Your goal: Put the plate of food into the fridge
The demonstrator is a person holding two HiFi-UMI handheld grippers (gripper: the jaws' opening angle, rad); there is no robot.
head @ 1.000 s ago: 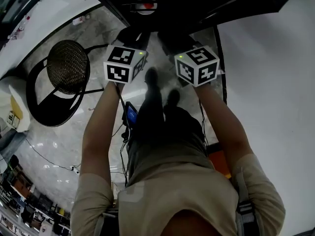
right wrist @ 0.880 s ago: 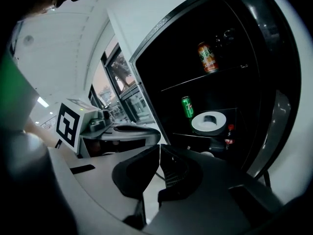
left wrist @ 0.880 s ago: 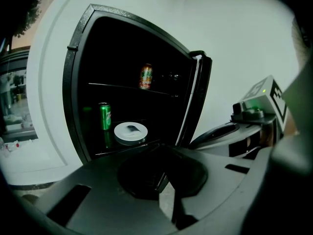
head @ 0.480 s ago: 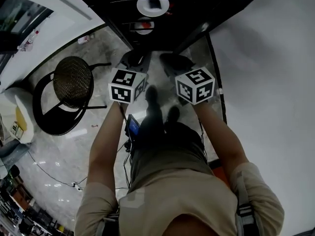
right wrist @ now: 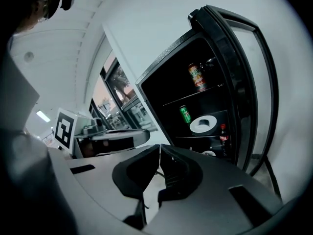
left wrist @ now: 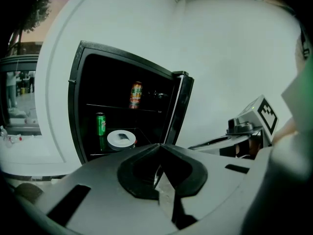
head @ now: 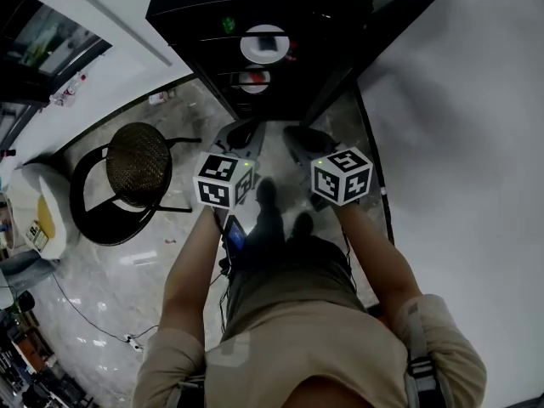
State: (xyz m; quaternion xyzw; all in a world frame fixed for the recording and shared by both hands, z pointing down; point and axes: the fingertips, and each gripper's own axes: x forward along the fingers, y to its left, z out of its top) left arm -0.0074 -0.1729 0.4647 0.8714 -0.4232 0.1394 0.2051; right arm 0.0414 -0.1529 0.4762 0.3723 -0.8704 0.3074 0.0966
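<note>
Because the plate (left wrist: 121, 139) sat inside the fridge (left wrist: 77, 111) ahead of both claws, the left gripper (left wrist: 159, 147) and right gripper (right wrist: 159, 148) hung empty, jaws pressed together.

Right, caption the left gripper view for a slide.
Shut left gripper faces open fridge; plate shelved beside green can.

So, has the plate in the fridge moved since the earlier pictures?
No. The plate lies on the same fridge shelf, above the lower dish; only the camera shifted.
</note>
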